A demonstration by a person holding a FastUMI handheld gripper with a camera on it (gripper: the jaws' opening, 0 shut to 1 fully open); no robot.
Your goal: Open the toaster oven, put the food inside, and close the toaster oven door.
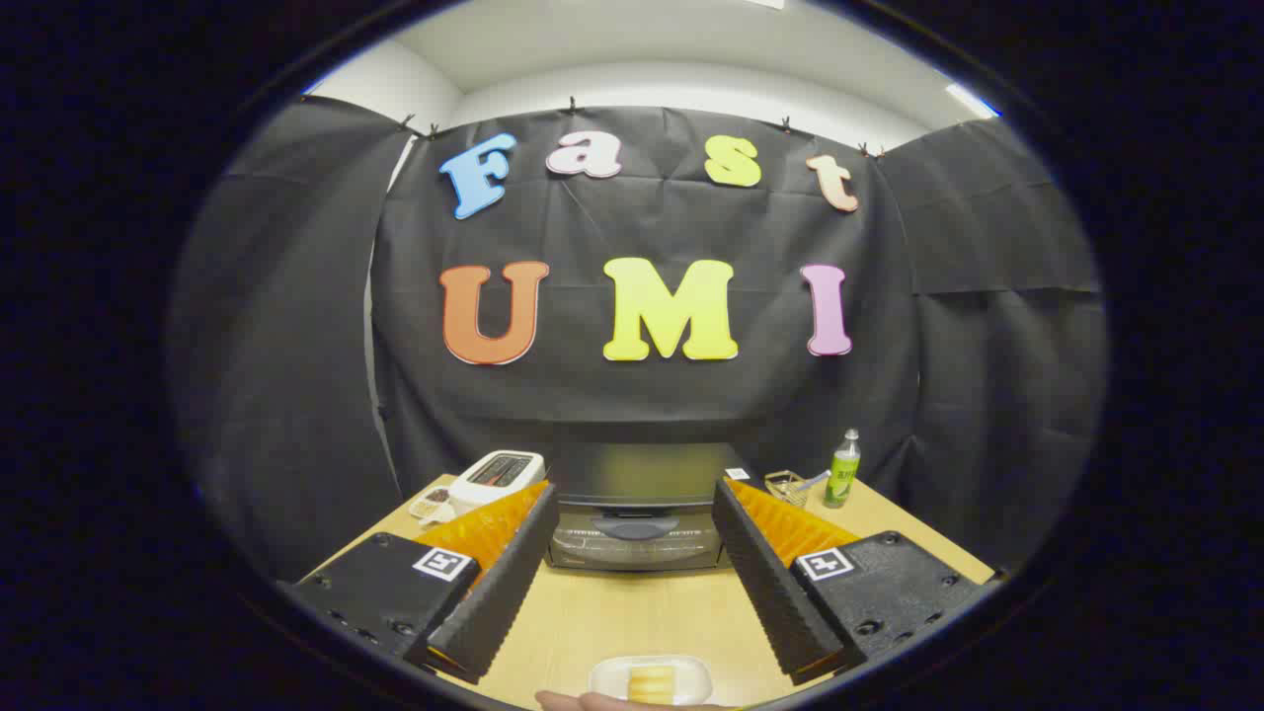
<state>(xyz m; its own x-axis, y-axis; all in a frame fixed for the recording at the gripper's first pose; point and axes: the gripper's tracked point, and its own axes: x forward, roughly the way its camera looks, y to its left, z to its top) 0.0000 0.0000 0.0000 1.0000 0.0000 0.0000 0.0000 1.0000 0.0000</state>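
Note:
A black toaster oven stands at the far side of the wooden table, its glass door shut and its handle facing me. My gripper is open, held above the table, with the oven framed between and beyond its fingers. Near me, below the fingers, a small white plate carries a piece of yellow food. A hand touches the plate's near rim.
A white pop-up toaster sits left of the oven, with a small dish beside it. To the oven's right are a wire basket and a green bottle. Black cloth walls close the booth.

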